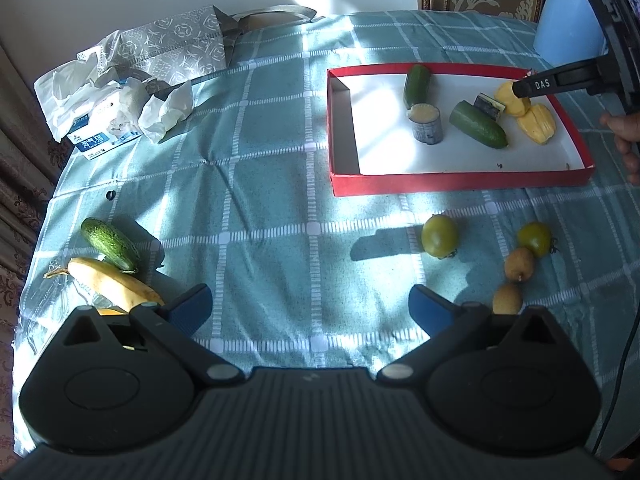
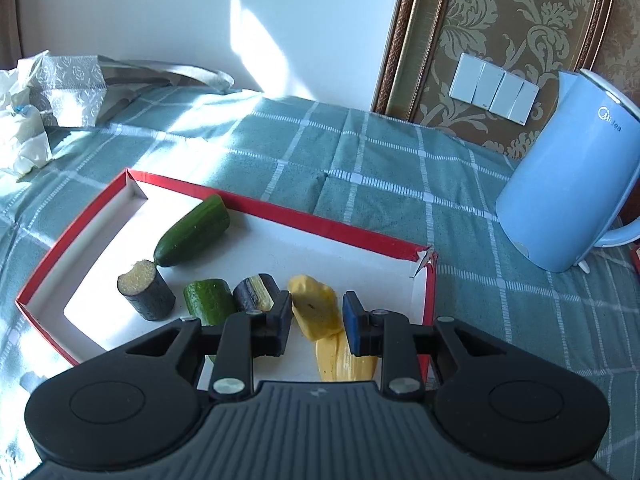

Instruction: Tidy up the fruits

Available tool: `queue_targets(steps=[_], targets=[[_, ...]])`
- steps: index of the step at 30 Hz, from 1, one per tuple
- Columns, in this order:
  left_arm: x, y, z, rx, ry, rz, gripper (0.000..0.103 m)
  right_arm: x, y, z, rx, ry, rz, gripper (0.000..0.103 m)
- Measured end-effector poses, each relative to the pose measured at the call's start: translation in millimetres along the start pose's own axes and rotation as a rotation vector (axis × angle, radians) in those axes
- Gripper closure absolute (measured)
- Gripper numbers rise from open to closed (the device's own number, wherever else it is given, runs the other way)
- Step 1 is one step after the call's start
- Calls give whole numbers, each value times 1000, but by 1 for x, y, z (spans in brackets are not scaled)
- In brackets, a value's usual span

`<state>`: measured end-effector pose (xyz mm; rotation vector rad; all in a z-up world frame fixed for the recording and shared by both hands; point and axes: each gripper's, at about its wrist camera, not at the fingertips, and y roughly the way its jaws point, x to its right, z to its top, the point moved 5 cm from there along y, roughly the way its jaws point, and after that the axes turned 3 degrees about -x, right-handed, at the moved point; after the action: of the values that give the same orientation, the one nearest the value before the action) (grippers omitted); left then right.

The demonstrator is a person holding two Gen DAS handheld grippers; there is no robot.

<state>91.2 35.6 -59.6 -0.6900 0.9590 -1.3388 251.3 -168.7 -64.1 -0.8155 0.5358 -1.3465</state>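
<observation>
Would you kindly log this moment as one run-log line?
left gripper: open, above cloth | right gripper: open around yellow fruit piece in red tray | banana, cucumber outside

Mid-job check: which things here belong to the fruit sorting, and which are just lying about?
Job:
red tray
cucumber pieces, sugarcane chunks and yellow fruit pieces in it
whole cucumber, banana, green tomatoes, small brown fruits on the cloth

Lying about:
blue kettle
tissue pack
patterned bag
</observation>
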Motion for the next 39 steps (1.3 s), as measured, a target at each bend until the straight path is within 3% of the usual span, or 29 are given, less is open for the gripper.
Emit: queue_targets(steps=[1, 2, 4, 9, 12, 14, 19, 24, 27, 34, 39], targets=[[0, 1, 0, -3, -2, -3, 0, 2, -13, 2, 35, 8, 3, 64], [1, 2, 0, -7, -3, -7, 0, 3, -21, 2, 52, 12, 4, 45], [2, 3, 1, -7, -3, -14, 0, 4, -41, 2, 94, 14, 16, 30], [10, 2, 6, 2, 15, -30, 0, 4, -84, -10, 154, 34, 19, 29], [14, 0, 8, 12, 25, -39, 0, 7, -102, -33, 116, 111, 49, 27], [16, 0, 8, 15, 29, -43, 0, 11, -109, -53, 78, 166, 47, 17], [22, 2, 10, 15, 36, -55, 0, 21, -123, -99, -5, 273, 13, 15], [30, 1, 12, 22, 52, -69, 0, 31, -140, -124, -8, 341, -56, 8], [35, 1, 13, 24, 62, -72, 0, 30, -147, -129, 16, 395, -35, 2], [44, 2, 15, 28, 58, -117, 0, 2, -151, -127, -5, 251, -54, 2], [49, 4, 18, 37, 45, -143, 0, 4, -160, -131, 41, 196, -91, 2]])
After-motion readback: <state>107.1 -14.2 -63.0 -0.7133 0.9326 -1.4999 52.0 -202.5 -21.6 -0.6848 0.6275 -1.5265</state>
